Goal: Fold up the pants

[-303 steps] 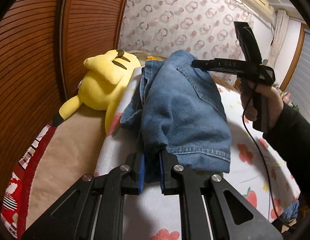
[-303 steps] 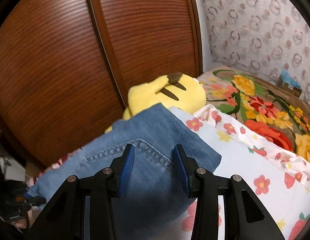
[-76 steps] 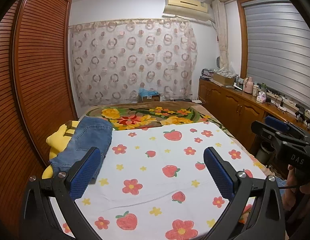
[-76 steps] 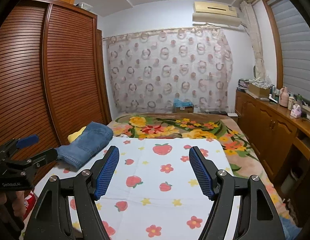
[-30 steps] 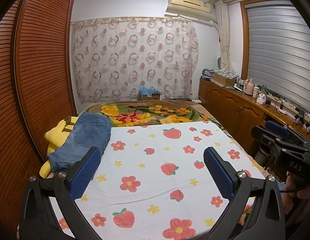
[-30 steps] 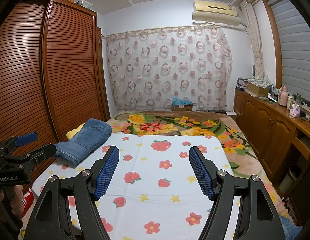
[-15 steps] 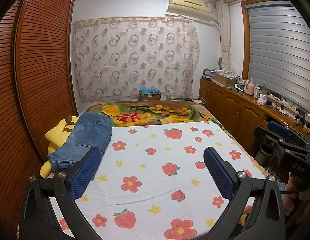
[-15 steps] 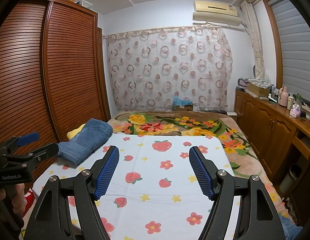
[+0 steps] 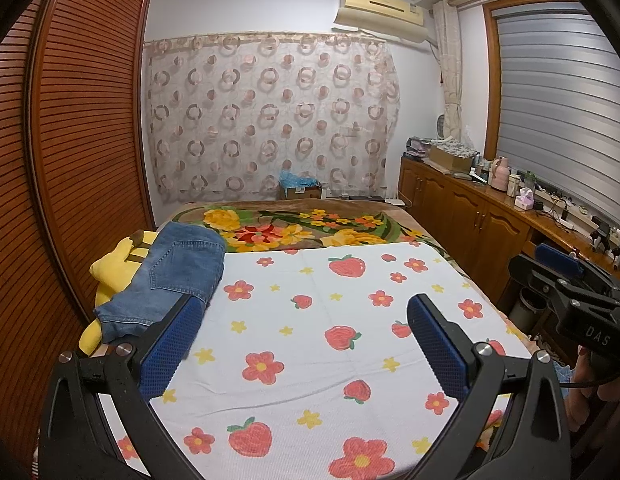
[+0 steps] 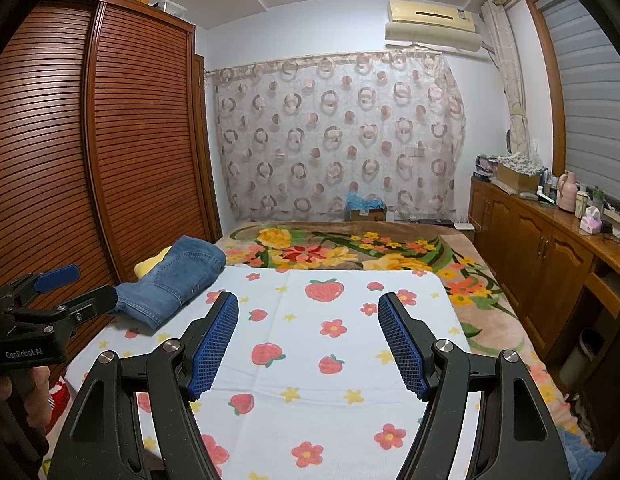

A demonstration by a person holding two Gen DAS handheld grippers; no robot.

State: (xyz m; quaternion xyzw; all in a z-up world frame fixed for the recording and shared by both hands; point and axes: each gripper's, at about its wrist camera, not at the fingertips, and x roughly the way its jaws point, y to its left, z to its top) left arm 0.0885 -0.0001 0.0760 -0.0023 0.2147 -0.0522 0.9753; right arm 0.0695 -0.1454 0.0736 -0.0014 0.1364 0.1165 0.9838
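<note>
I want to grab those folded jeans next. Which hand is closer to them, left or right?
Probably the left. The folded jeans lie at the bed's left edge, on the yellow plush toy, just past the left gripper. The right gripper points at the strawberry sheet. Both are open and empty.

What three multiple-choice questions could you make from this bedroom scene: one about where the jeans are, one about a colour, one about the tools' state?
1. Where are the jeans?
A. On the plush toy, at the sheet's left edge
B. On the cabinet
C. In a tool

2. What colour is the toy?
A. Red
B. Yellow
C. Green

3. How are the left tool and right tool?
A. Both shut
B. One gripping jeans
C. Both open, empty

Answers: 1 A, folded denim covers the toy beside the wardrobe. 2 B, yellow shows beneath the denim. 3 C, the pads stand wide apart with only sheet between.
</note>
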